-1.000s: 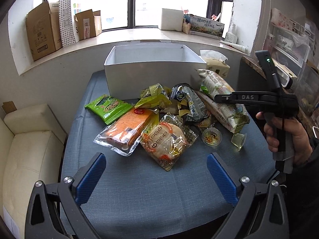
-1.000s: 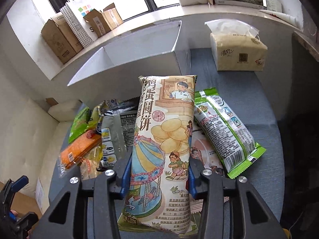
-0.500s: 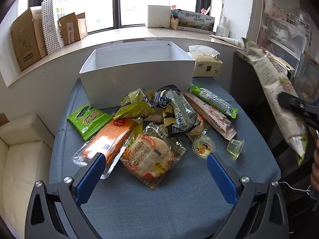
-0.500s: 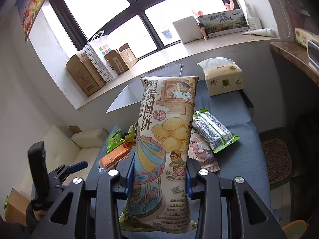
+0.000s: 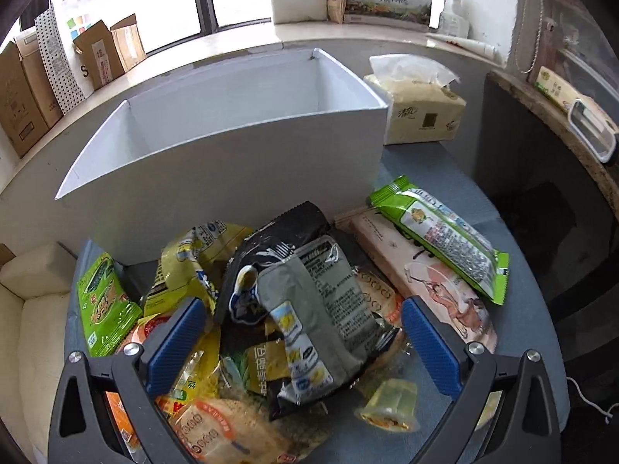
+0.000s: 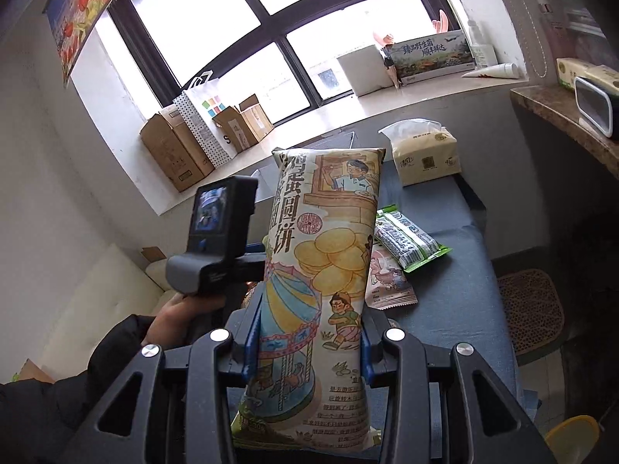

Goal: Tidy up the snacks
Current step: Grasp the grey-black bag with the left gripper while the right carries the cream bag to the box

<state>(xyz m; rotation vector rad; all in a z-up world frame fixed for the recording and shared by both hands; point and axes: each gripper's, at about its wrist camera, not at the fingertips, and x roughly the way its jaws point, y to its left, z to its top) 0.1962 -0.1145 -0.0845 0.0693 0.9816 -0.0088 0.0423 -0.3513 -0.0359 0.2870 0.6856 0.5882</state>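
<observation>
My right gripper (image 6: pixel 309 342) is shut on a tall cream biscuit bag (image 6: pixel 325 255) with cartoon pictures, held upright above the table. My left gripper (image 5: pixel 301 342) stands open just over the snack pile, its blue pads either side of a grey and black packet (image 5: pixel 317 309). Around that packet lie a green packet (image 5: pixel 102 305), yellow packets (image 5: pixel 185 259), a long green-edged packet (image 5: pixel 445 236) on a pink one (image 5: pixel 433 282), and a jelly cup (image 5: pixel 390 404). The white box (image 5: pixel 216 166) stands open-topped behind the pile. In the right wrist view the left gripper's camera body (image 6: pixel 220 232) and a hand (image 6: pixel 174 317) show.
A tissue pack (image 5: pixel 421 112) sits right of the white box on the blue-grey table (image 5: pixel 514 309). Cardboard boxes (image 5: pixel 23 92) and a dotted paper bag (image 5: pixel 65 54) line the windowsill. A cream sofa (image 5: pixel 35 332) is at the left, a stone counter (image 5: pixel 557 123) at the right.
My left gripper has moved forward and down, close over the snack pile. My right gripper has lifted the biscuit bag off the pile and tilted upward, so the window fills its view.
</observation>
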